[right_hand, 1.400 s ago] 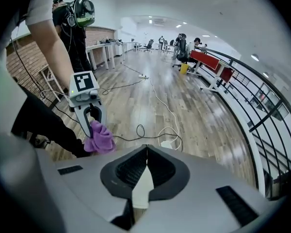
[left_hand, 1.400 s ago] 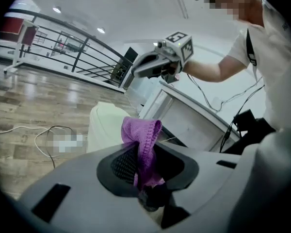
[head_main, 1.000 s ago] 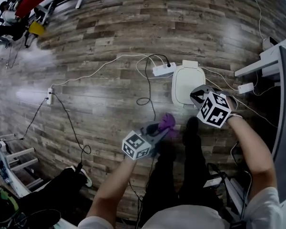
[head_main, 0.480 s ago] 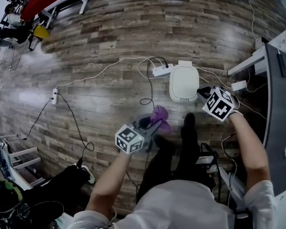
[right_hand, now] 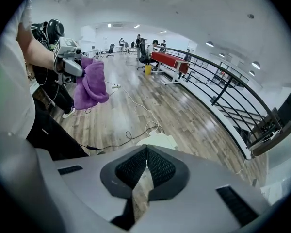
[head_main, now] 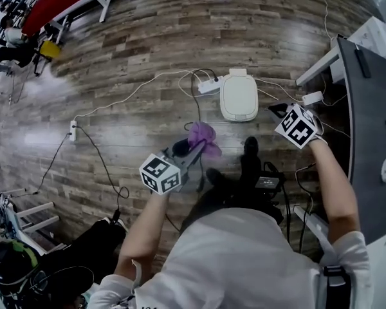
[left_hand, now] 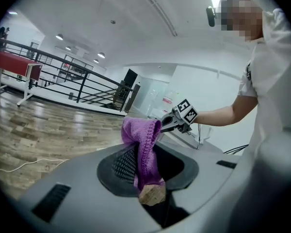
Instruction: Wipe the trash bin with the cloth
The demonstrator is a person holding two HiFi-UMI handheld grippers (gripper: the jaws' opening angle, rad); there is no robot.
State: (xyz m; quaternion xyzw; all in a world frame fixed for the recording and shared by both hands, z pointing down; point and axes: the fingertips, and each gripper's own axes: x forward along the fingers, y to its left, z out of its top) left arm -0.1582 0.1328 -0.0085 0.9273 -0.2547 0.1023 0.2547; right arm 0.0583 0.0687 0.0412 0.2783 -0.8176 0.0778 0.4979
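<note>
The left gripper's jaws are clamped on the purple cloth, which bunches above the tips and hangs down between the pads. The right gripper's jaws are pressed together at the tips with nothing between them. We take the trash bin as our mark: it is white with a rounded square lid and stands on the wooden floor. The cloth is up in the air on the bin's near side, off toward its left, and does not touch it. The right gripper is held just off the bin's near right corner, also apart from it. In the right gripper view, the bin's lid shows just past the shut tips. We see the bin's near edge free, and the floor beyond the bin and to its left runs wide and open. A white power strip lies tight against the bin's far left corner. Thin cables loop from it across the floor on the bin's left. To the bin's right a white cable runs to a small white box. Past that a grey desk closes off that side. On the bin's near side the person's dark shoe is planted close by.
</note>
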